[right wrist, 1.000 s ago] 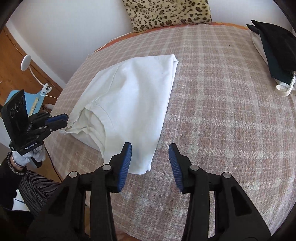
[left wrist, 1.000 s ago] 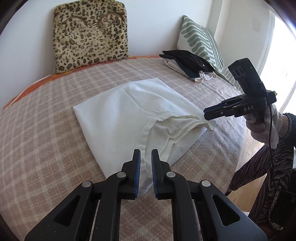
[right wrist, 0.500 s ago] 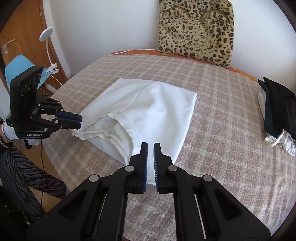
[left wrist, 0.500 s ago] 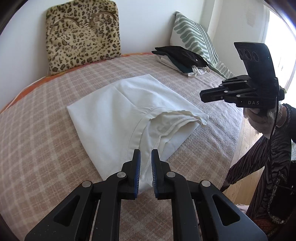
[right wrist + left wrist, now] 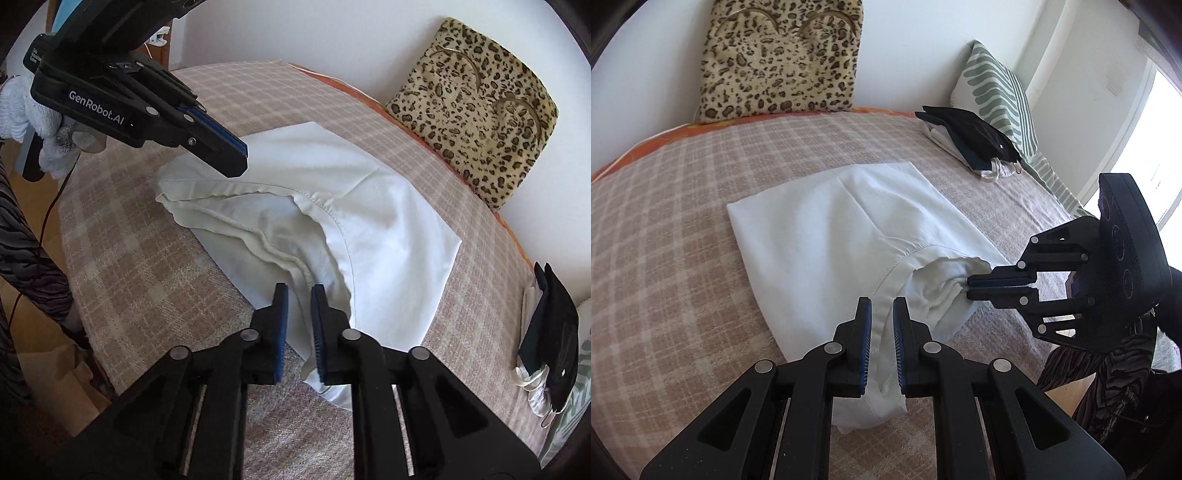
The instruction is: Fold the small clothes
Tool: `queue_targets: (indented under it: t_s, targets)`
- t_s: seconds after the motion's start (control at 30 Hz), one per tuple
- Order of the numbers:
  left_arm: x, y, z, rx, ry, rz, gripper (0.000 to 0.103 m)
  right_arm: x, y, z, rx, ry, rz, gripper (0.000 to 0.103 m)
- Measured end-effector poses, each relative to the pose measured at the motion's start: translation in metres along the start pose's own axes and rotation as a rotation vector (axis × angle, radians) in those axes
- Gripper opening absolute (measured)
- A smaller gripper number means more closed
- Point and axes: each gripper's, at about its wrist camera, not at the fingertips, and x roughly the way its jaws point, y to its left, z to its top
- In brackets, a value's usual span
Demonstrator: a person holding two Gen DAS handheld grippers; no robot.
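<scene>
Right tool [image 5: 971,288] pinching soft white garment [image 5: 827,236]

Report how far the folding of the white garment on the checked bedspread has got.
Done: the white cotton garment lies partly folded, and a dark folded pile sits by the striped pillow. In hand: the right gripper pinches the bunched edge; the left gripper clamps the hem. Left: finishing the fold and stacking it.

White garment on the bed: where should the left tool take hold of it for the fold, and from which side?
Pinch the near corner of the white garment, below the stitched hem, coming from the bed's front edge. Layers lie loose and raised there; the far end is a flat fold. The right tool pinches the opposite near end.
</scene>
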Motion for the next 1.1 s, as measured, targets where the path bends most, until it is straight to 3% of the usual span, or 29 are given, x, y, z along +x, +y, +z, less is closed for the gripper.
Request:
queue_targets:
  t_s: [0.2,0.4,0.53,0.7,0.8,0.87,0.9,1.0,1.1]
  targets:
    - [0.006,-0.001,-0.008,0.006,0.025,0.017,0.010,-0.002,-0.002,-0.014,0.002,0.037,0.042,0.001]
    - [0.005,-0.011,0.002,0.017,-0.004,-0.017,0.010,-0.028,-0.011,-0.004,0.027,-0.076,0.081,0.005]
    - [0.009,-0.008,0.005,-0.017,-0.008,-0.032,0.010,-0.021,-0.008,0.003,0.000,-0.078,0.089,0.006]
    - [0.011,-0.007,0.009,-0.028,-0.012,-0.032,0.010,-0.001,-0.004,0.008,-0.009,-0.035,0.070,0.021]
    - [0.008,-0.006,0.010,-0.029,-0.023,-0.032,0.010,0.007,-0.009,0.009,0.018,-0.024,0.072,0.019]
    - [0.007,-0.006,0.011,-0.027,-0.029,-0.028,0.010,0.010,-0.013,0.009,0.046,-0.020,0.080,0.005]
    - [0.007,-0.005,0.011,-0.028,-0.031,-0.026,0.010,0.011,-0.013,0.009,0.041,-0.016,0.071,0.004]
    - [0.004,-0.001,0.010,-0.044,-0.038,-0.028,0.010,0.000,-0.009,0.007,-0.010,-0.020,0.118,0.002]
    - [0.007,0.001,0.011,-0.058,-0.046,-0.052,0.010,-0.003,-0.004,0.004,-0.051,-0.010,0.111,0.002]
